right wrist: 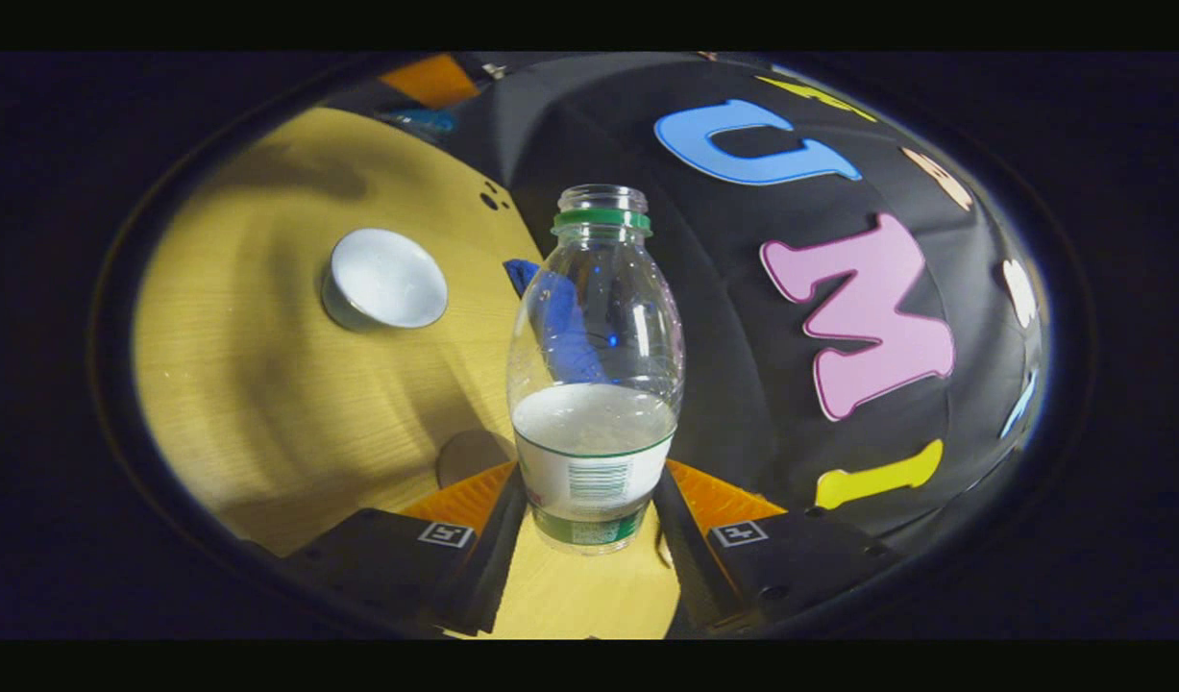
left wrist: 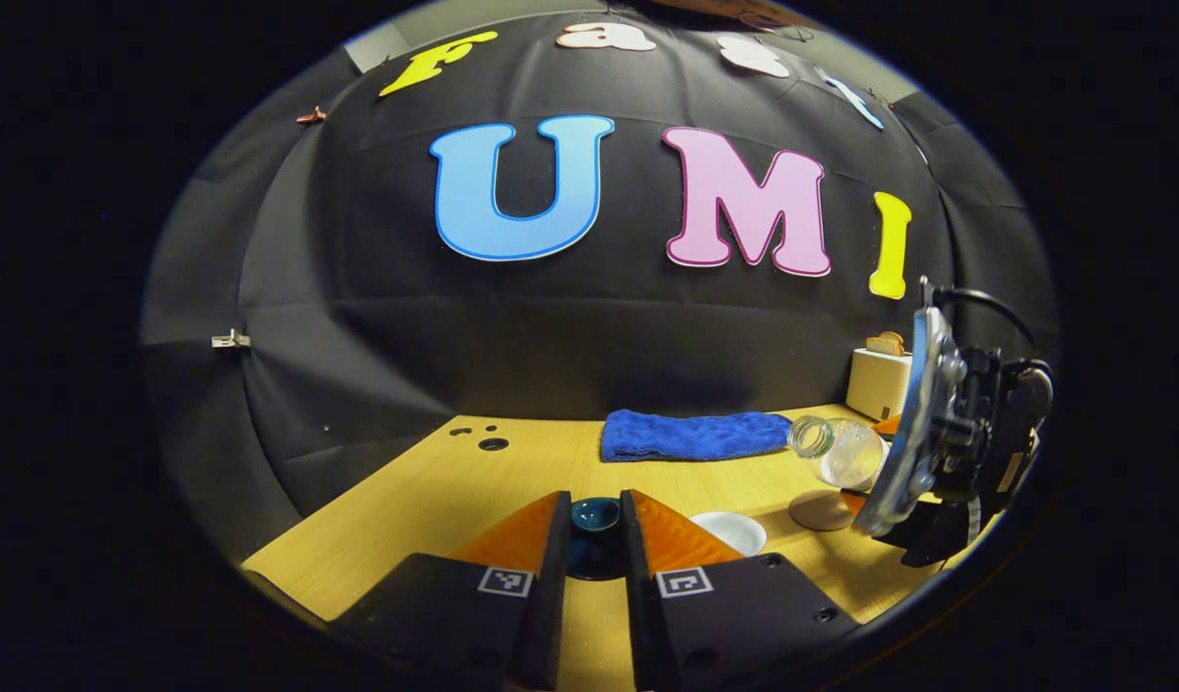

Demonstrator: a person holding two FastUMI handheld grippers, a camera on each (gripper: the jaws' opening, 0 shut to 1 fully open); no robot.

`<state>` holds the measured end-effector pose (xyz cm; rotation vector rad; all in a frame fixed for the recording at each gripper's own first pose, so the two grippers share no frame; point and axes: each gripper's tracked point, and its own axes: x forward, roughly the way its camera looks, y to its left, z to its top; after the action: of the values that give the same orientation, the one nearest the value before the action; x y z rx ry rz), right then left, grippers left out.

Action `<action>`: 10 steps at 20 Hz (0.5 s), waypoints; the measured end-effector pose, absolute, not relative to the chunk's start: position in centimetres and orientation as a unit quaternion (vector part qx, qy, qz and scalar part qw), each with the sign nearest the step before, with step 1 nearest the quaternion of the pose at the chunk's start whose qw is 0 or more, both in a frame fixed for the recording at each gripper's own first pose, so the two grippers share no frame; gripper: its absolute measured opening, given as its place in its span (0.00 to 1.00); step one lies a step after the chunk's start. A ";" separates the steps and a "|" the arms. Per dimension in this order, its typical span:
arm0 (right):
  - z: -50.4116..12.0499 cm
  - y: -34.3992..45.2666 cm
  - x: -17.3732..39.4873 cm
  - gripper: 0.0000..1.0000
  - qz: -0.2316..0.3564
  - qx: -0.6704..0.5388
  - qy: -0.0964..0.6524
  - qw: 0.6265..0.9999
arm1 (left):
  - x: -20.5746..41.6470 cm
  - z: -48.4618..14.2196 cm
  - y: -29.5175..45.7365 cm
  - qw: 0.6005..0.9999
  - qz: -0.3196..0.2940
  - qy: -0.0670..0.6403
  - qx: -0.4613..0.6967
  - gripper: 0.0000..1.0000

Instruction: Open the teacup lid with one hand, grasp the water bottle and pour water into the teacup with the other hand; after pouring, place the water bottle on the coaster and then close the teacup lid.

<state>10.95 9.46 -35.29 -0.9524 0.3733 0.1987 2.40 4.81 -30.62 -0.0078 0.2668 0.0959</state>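
Yellow wooden tabletop (left wrist: 426, 490) fronts the left gripper (left wrist: 596, 538), clamped on a dark teal lid (left wrist: 595, 514) beside the open white teacup (left wrist: 730, 530).

Right gripper (right wrist: 589, 514) squeezes a tilted clear plastic water bottle (right wrist: 594, 375) near the cup; overtilting risks spilling past it.

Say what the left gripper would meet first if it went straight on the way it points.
Nothing new: the left gripper already has the dark teacup lid between its fingers. Beyond it, probably the blue towel, though depth is unclear.

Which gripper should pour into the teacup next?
Right: the right gripper is shut on the uncapped water bottle, tilted beside the open teacup. The left gripper holds the lid.
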 end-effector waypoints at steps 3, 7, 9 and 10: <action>-35.7 9.1 11.4 0.75 0.099 -0.495 0.184 0.843 | 2.2 -30.8 5.2 0.989 0.055 0.135 -0.013 0.32; -36.0 9.0 11.7 0.74 0.105 -0.541 0.181 0.815 | 2.1 -30.9 5.1 0.989 0.056 0.135 -0.020 0.32; -35.8 9.2 12.1 0.74 0.108 -0.568 0.173 0.798 | 2.0 -31.0 5.4 0.989 0.059 0.136 -0.019 0.32; -35.5 9.3 12.3 0.74 0.110 -0.581 0.166 0.789 | 1.9 -31.0 5.4 0.989 0.060 0.135 -0.018 0.32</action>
<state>12.30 9.30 -35.48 -1.2511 0.3580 0.2363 1.88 5.45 -31.04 -0.0367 0.2715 0.1202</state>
